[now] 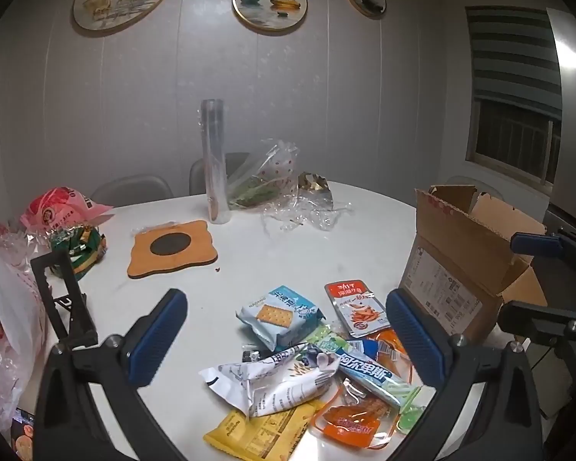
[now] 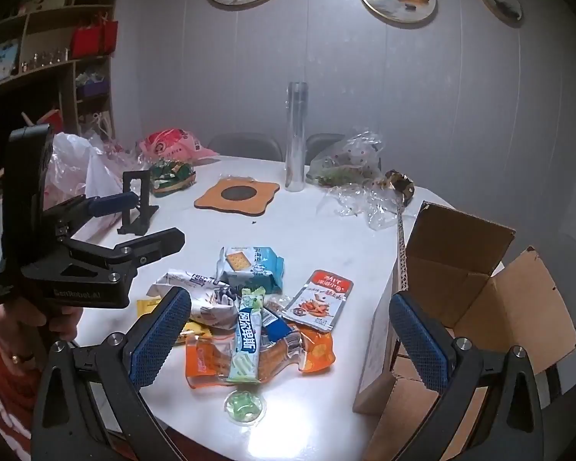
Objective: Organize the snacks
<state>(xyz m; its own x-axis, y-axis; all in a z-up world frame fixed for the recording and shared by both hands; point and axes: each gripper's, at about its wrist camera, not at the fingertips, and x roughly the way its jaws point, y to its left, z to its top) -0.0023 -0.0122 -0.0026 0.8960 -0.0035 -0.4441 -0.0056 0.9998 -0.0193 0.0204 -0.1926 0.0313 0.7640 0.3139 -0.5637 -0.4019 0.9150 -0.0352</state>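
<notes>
Cardboard, plain brown and creased at the flaps, formed the open box that stood at the right edge of the white round table. Just beside it a loose heap of snacks was seen: a blue cracker pack, a crumpled white oat bar wrapper, a long green candy stick, a glossy red-and-white fish pouch, orange see-through pouches, a yellow packet and a small round jelly cup. Nothing had yet been picked up. The left gripper was held above the heap with its ribbed blue pads spread wide and empty; the right gripper was likewise spread wide, nothing between its pads. The task was judged to be at its start, with everything still to be sorted. The next move was judged to call for lowering one claw over a single packet, preferably a top one such as the candy stick, since the slick film wrappers overlapped and could slide.
</notes>
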